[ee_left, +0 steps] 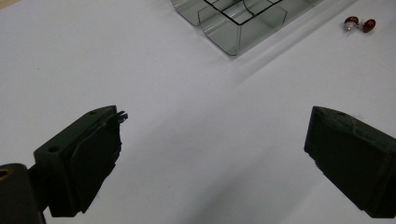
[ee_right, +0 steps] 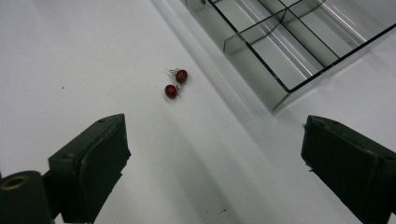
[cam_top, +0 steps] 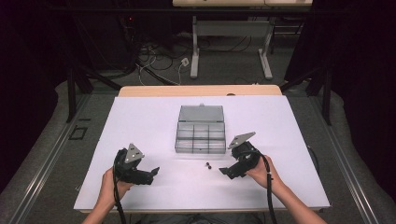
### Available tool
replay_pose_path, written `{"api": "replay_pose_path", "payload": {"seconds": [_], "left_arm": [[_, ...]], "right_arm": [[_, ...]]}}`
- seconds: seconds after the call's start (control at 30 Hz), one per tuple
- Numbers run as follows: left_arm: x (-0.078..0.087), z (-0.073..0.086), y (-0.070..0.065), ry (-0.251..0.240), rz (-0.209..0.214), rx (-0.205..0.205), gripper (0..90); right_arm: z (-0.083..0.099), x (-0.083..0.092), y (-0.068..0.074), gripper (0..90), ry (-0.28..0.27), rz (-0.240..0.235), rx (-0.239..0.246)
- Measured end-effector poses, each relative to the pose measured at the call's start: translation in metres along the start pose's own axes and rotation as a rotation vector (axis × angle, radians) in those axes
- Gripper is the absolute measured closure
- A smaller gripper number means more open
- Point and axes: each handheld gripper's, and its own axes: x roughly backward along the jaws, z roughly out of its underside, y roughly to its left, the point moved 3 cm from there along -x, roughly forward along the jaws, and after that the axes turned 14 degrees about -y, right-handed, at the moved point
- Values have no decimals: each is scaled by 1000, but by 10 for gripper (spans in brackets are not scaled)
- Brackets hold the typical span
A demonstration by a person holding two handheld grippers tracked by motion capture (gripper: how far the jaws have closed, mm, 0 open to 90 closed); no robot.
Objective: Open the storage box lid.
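A clear plastic compartment box (cam_top: 200,135) sits open in the middle of the white table, its lid (cam_top: 201,113) laid back. Two small dark-red stud earrings (cam_top: 207,164) lie on the table just in front of the box; they appear again in the right gripper view (ee_right: 175,83) and at the top right of the left gripper view (ee_left: 359,23). My left gripper (cam_top: 155,171) hovers at the front left, open and empty. My right gripper (cam_top: 223,171) is just right of the earrings, jaws wide apart with nothing between them. The box corner (ee_right: 275,100) lies ahead of it.
The white table top (cam_top: 140,121) stretches around the box, its front edge close to the person's forearms. Beyond its far edge stand a table frame (cam_top: 229,46) and cables on the floor. Dark curtains flank both sides.
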Motion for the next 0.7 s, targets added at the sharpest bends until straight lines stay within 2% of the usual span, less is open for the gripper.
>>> {"api": "replay_pose_path", "payload": {"seconds": [0.3, 0.33, 0.43, 0.7], "left_arm": [[0, -1, 0, -13, -3, -8, 31], [0, -1, 0, -16, 1, -4, 31], [-1, -1, 0, -17, -1, -4, 31], [-2, -1, 1, -17, -4, -7, 29]], "right_arm": [[-3, -3, 8, 59, -2, -26, -9], [-3, -4, 8, 57, -8, -27, 3], [-3, -4, 10, 49, -7, -46, -11], [-3, -7, 14, 6, -18, -51, -32]]}}
